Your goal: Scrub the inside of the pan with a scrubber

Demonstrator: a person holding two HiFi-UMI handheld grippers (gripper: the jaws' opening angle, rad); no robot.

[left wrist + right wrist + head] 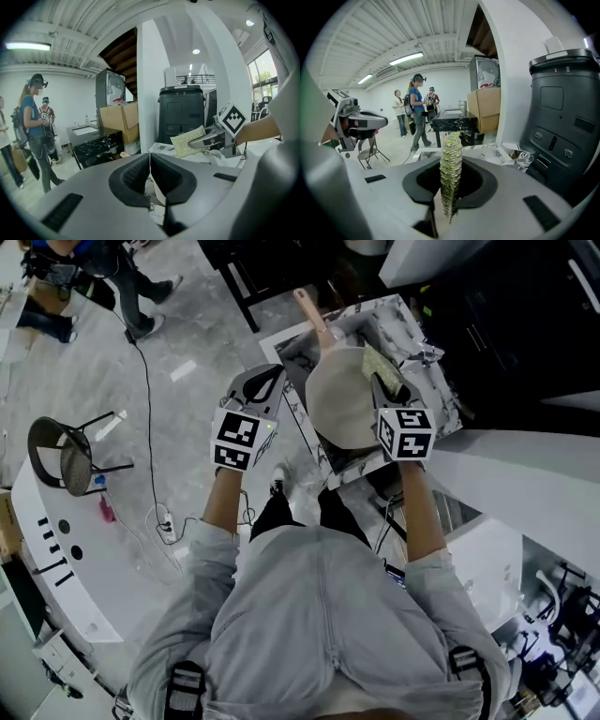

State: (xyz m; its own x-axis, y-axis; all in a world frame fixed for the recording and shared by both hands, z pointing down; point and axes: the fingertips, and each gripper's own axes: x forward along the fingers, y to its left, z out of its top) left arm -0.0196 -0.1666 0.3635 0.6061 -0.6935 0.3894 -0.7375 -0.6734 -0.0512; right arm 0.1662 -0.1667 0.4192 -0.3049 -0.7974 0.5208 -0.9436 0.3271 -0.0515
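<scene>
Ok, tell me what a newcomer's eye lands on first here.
The pale pan with its wooden handle sits above the marble-patterned table at the head view's centre, its rim pinched by the left gripper. The right gripper clamps a yellow-green scrubber over the pan's right side.

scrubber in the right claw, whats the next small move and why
Probably lower the right claw until the scrubber touches the inside of the pan. The scrubber is clamped edge-on in that claw and seems to hang just off the pan, while the left claw is shut on the pan's rim, steadying it.
</scene>
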